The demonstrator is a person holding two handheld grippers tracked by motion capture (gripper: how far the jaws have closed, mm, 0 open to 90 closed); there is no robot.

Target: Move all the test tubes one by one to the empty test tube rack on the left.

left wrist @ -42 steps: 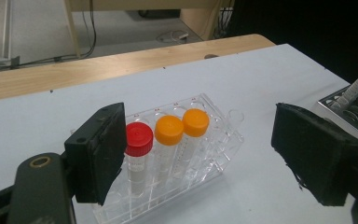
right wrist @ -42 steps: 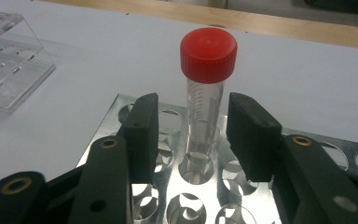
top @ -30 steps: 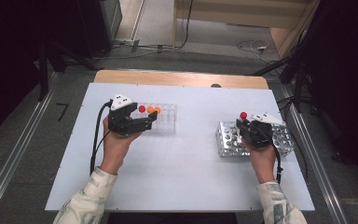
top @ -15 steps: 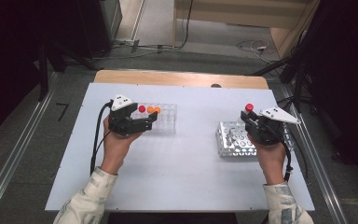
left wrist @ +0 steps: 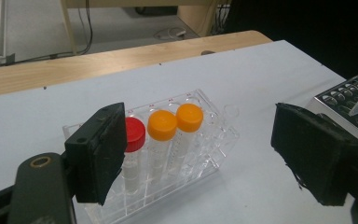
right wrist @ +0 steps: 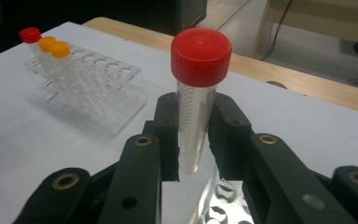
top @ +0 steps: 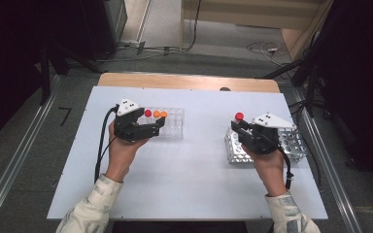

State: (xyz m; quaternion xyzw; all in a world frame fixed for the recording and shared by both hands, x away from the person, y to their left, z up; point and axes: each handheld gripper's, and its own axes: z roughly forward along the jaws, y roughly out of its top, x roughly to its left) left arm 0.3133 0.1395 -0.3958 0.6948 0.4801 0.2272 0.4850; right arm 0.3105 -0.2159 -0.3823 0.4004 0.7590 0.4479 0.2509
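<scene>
Red-capped tube (right wrist: 196,98) upright, clamped between my right gripper (right wrist: 196,140) jaws, lifted clear above the metal rack (top: 291,141) near the table's right edge. My left gripper (left wrist: 205,154) gapes wide, holding nothing, beside the clear rack (left wrist: 177,154) toward the left edge.

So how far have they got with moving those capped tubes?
Three tubes already stand in the clear rack: one red-capped and two orange-capped. In hand: the right gripper is shut on another red-capped tube, held above the metal rack. The left gripper sits open around the clear rack's end. Left to do, probably: carry this tube across and slot it in.
</scene>
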